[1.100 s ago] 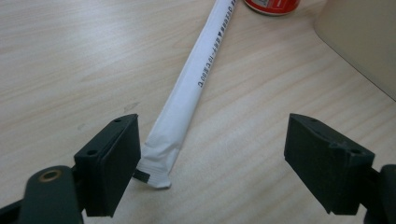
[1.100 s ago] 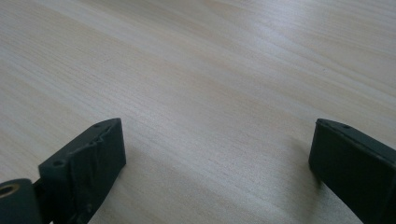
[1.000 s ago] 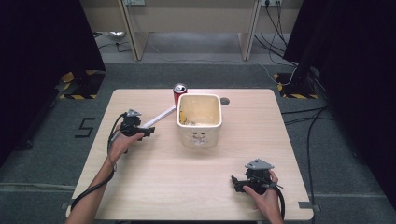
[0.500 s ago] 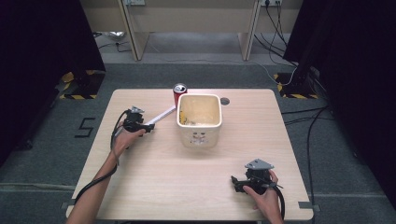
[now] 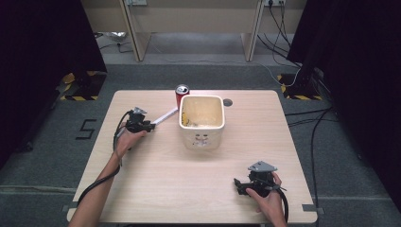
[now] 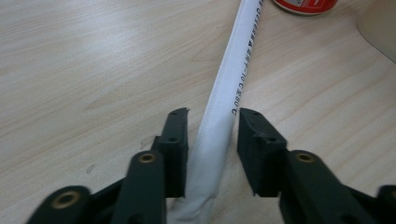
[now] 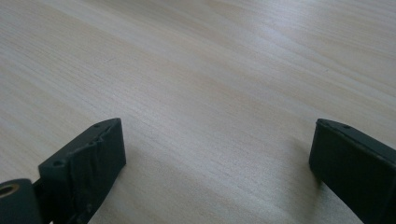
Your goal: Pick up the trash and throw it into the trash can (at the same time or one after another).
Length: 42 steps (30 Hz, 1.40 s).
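Surface: pale wood-grain table (image 5: pixel 156 179) on a grey carpeted floor, with dark curtains at both sides.
Left gripper (image 6: pixel 212 122): its jaws have just been closing around the white paper-wrapped stick (image 6: pixel 223 100); one jaw sits against the wrapper's side, the other shows a thin gap, so the stick lies between them, not clearly pinched yet.
Left gripper, high view (image 5: pixel 152 126): on the side of the cream tub (image 5: pixel 202 138) that faces the table's left edge, near it, pointing toward it.
Wrapped stick: flat on the table, running from the jaws toward the tub; in the high view (image 5: pixel 166 115) its far end comes just beside the tub's rear corner.
Red can (image 5: pixel 182 93): upright, just behind the tub's rear corner, near the stick's far end; its base shows in the left gripper view (image 6: pixel 306 4).
Right gripper (image 7: pixel 217 156): jaws spread wide over bare wood, nothing between them.
Right gripper, high view (image 5: pixel 239 185): well apart from the tub, toward the near right corner of the table.
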### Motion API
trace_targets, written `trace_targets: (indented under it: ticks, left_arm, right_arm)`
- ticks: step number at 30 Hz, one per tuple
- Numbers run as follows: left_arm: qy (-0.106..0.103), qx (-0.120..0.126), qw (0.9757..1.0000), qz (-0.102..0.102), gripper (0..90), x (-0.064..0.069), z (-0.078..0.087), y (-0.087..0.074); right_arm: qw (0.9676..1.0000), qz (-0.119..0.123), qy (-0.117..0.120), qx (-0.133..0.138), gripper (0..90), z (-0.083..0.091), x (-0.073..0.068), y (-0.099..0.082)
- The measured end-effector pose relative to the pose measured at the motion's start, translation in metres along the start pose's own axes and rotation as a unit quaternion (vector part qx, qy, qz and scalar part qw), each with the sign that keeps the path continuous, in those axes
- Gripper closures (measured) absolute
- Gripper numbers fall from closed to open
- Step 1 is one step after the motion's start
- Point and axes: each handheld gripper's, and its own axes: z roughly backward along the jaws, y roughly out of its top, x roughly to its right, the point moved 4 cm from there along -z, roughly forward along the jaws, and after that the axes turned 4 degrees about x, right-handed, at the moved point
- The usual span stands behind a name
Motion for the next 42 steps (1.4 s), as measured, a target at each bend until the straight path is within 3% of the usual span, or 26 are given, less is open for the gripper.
trace_targets:
  ticks: [1,4,12,18,24,33,37,42]
  left_arm:
    - [-0.002,0.000,1.0000,0.000,75.8,0.000,0.000,0.000]
    - [-0.004,-0.003,1.0000,-0.002,79.9,0.001,0.002,-0.001]
    - [-0.015,-0.004,0.9999,0.006,81.0,0.006,0.007,-0.004]
    - [-0.014,0.007,0.9997,0.018,81.1,0.002,0.018,0.001]
    - [-0.020,0.033,0.9990,0.024,81.1,-0.004,0.044,0.019]
    - [-0.019,0.059,0.9980,0.016,81.0,-0.004,0.077,0.046]
    - [-0.033,0.073,0.9967,0.014,80.9,0.003,0.092,0.062]
    - [-0.051,0.092,0.9945,-0.003,80.9,0.019,0.113,0.083]
  right_arm:
    - [1.0000,0.000,0.000,0.000,4.1,0.000,0.000,0.000]
    - [1.0000,0.000,0.000,0.000,4.1,0.000,0.000,0.000]
    - [1.0000,0.001,0.000,0.000,4.0,0.000,0.000,0.000]
    - [1.0000,0.001,0.000,0.001,4.0,0.000,0.000,0.000]
    - [1.0000,0.000,0.000,0.000,3.9,0.000,0.000,0.000]
    - [1.0000,0.000,-0.002,0.001,4.0,0.000,0.000,0.000]
    - [1.0000,0.000,-0.002,0.001,4.0,0.000,0.000,0.000]
    - [1.0000,0.000,-0.002,0.001,4.0,0.000,0.000,0.000]
